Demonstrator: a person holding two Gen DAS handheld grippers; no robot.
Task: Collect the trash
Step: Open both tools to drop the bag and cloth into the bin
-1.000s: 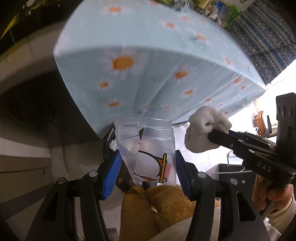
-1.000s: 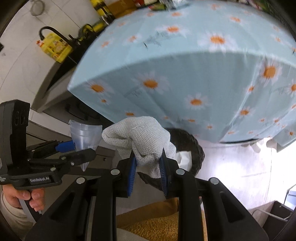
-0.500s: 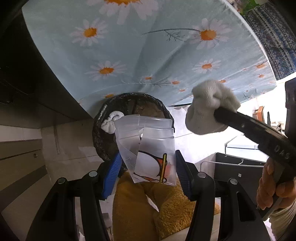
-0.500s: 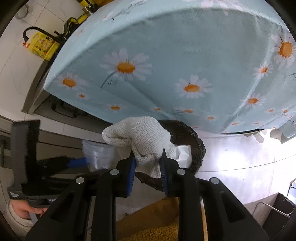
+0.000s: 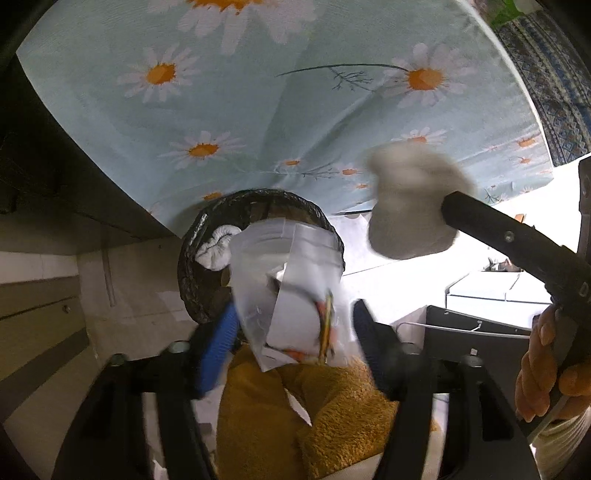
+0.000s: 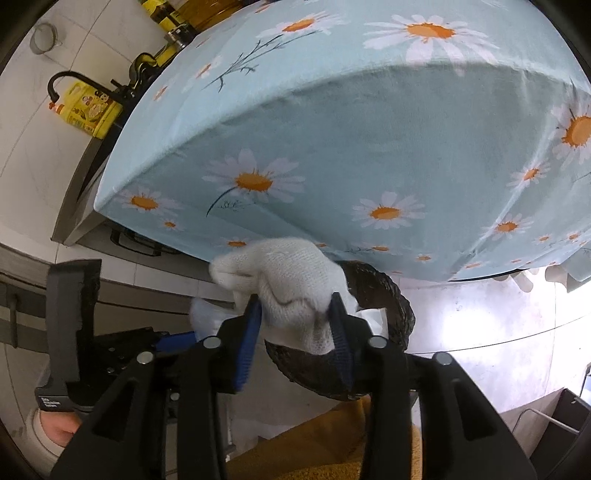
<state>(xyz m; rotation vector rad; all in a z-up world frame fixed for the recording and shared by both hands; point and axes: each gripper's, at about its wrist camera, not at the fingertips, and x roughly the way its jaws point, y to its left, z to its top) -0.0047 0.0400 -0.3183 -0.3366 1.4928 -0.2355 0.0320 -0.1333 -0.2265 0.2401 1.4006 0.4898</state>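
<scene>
Both grippers have just been opening: left gripper (image 5: 291, 332) frees the plastic cup (image 5: 288, 291), right gripper (image 6: 295, 321) barely pinches the white glove (image 6: 284, 277); either could miss the bin (image 5: 192, 273).

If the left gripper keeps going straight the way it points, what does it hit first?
Probably the torn plastic cup between the just-opened jaws of the left gripper, then the black-lined trash bin beyond, where a white wad lies. Depth is unclear.

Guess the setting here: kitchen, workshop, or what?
Likely a home kitchen or dining corner: yellow oil jug and bottles on a counter by a tiled wall, a daisy-print tablecloth, and a lined trash bin under the table.
</scene>
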